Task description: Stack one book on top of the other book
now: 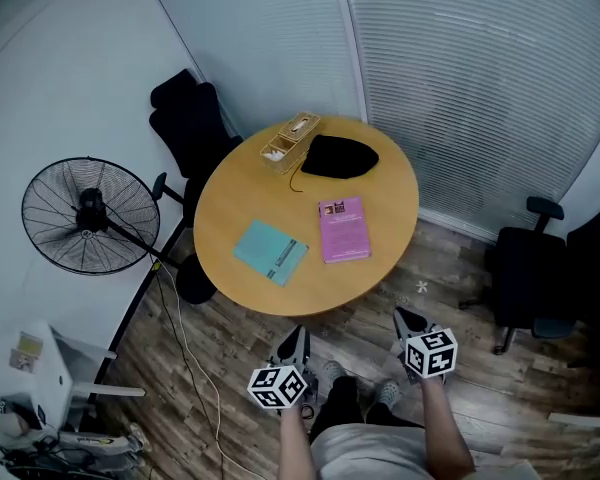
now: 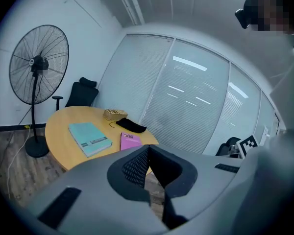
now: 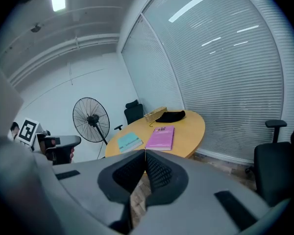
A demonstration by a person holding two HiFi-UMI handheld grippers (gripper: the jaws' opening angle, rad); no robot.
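Observation:
A teal book point(image 1: 270, 251) point(image 2: 90, 138) point(image 3: 129, 142) lies flat on the round wooden table point(image 1: 380, 158), toward its near left. A pink book point(image 1: 343, 228) point(image 2: 130, 141) point(image 3: 161, 136) lies flat just right of it, apart from it. My left gripper point(image 1: 297, 336) point(image 2: 148, 149) hangs shut and empty in front of the table's near edge. My right gripper point(image 1: 408, 319) point(image 3: 145, 153) is also shut and empty, off the table's near right edge. Both grippers are short of the books.
A wicker tray point(image 1: 289, 140) and a black cloth pouch point(image 1: 338, 156) sit at the table's far side. A standing fan point(image 1: 88, 215) is at the left, with a cable on the floor. Black office chairs stand behind the table point(image 1: 193, 118) and at the right point(image 1: 533, 268).

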